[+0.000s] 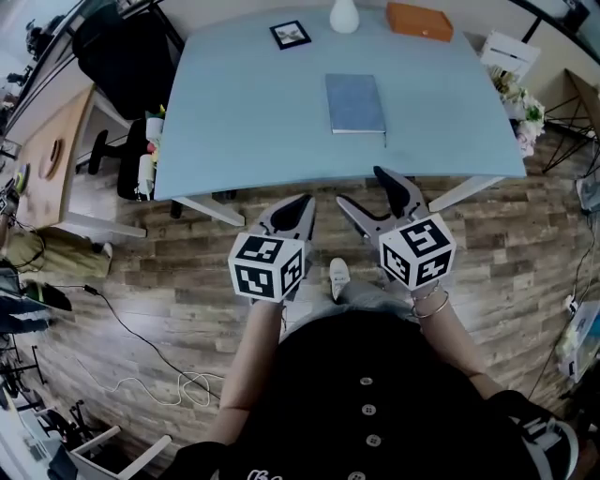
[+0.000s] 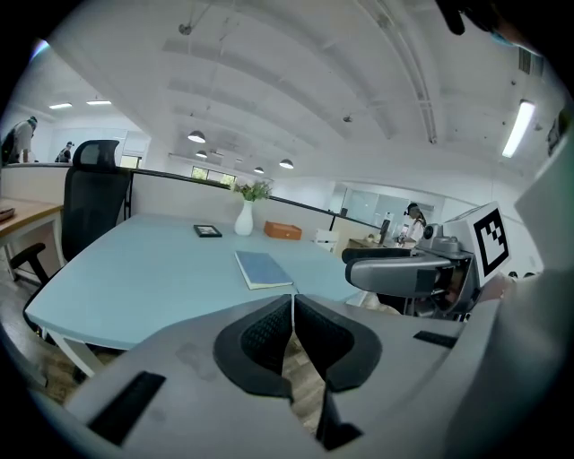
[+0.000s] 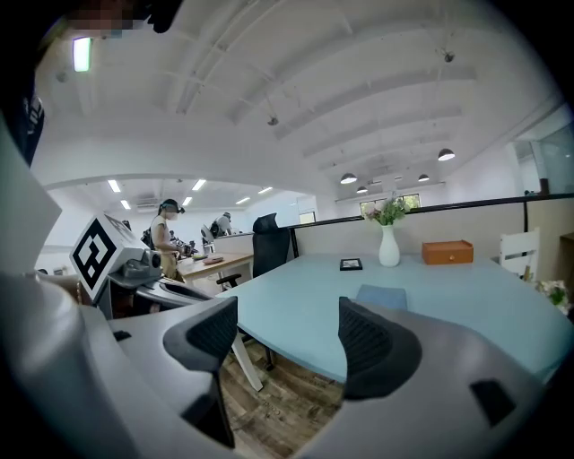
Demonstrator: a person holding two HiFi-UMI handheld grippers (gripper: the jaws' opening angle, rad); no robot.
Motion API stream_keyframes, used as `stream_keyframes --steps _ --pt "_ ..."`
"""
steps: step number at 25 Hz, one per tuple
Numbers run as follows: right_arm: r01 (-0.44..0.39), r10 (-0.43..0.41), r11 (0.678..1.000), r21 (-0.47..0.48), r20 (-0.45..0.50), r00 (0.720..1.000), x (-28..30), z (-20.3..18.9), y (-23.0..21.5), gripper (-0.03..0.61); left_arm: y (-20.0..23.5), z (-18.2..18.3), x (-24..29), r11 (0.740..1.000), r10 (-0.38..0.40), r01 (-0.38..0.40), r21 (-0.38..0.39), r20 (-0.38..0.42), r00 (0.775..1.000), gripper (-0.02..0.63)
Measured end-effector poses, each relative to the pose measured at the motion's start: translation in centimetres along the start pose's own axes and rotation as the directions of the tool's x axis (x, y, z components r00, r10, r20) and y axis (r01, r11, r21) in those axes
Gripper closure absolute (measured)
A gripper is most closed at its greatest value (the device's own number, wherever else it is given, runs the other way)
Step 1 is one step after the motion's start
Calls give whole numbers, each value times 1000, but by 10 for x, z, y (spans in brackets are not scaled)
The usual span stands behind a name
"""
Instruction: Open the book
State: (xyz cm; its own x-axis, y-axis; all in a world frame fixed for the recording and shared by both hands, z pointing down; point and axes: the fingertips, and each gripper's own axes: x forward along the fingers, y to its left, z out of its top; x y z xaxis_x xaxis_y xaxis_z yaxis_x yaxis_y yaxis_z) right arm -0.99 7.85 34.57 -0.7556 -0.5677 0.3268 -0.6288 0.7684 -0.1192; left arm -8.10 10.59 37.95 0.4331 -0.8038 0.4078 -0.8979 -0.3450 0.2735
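Observation:
A closed blue-grey book (image 1: 355, 103) lies flat on the light blue table (image 1: 244, 112), right of its middle; it also shows as the book (image 2: 263, 268) in the left gripper view and the book (image 3: 383, 297) in the right gripper view. Both grippers hang over the wooden floor, short of the table's near edge and apart from the book. My left gripper (image 1: 302, 202) is shut, its pads (image 2: 269, 336) meeting with nothing between them. My right gripper (image 1: 365, 190) stands open and empty, its jaws wide apart.
At the table's far side are a small framed picture (image 1: 291, 35), a white vase (image 1: 344, 15) and an orange box (image 1: 419, 21). A black office chair (image 1: 127, 58) stands at the left, a white crate (image 1: 509, 52) with flowers at the right. Table legs (image 1: 211, 210) slant below the near edge.

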Motion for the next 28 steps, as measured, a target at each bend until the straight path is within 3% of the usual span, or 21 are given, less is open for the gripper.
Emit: stream_keyframes --steps 9,28 --pt "-39 39 999 -15 -21 999 38 9 -41 242 20 22 40 998 43 -42 -35 16 999 595" --pt "-41 43 999 28 -69 997 73 8 -74 244 48 30 69 993 60 -61 -96 -12 998 595"
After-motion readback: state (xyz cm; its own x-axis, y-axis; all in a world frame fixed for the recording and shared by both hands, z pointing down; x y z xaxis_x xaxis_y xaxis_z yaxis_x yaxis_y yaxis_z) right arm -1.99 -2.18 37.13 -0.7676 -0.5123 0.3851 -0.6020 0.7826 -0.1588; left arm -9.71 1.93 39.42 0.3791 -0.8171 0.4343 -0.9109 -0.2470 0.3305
